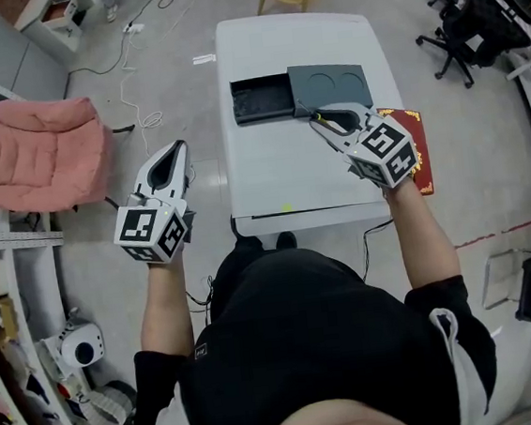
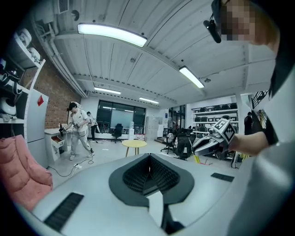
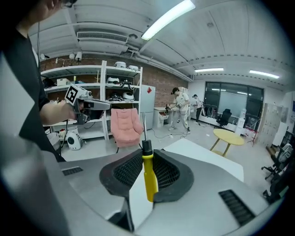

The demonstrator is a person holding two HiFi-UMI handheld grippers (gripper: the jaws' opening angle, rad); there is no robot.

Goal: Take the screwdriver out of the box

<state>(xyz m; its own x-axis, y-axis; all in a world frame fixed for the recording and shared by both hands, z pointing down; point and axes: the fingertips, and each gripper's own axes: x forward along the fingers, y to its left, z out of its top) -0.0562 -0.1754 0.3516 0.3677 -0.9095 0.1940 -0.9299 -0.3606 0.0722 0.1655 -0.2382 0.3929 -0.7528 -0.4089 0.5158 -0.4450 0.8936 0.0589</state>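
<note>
Over the table [image 1: 281,182] edge, right gripper [image 1: 320,119] clamping screwdriver [image 3: 148,173], mostly hidden from overhead, left gripper [image 2: 150,171] closed, empty.

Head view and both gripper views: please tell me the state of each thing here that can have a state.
Yellow-handled screwdriver: out of the box, gripped by its handle.
Dark grey box: open, black tray beside its grey cover; tray looks empty.
Right gripper: shut on the screwdriver, above the white table.
Left gripper: shut, nothing between its fingers, off the table's left side.
</note>
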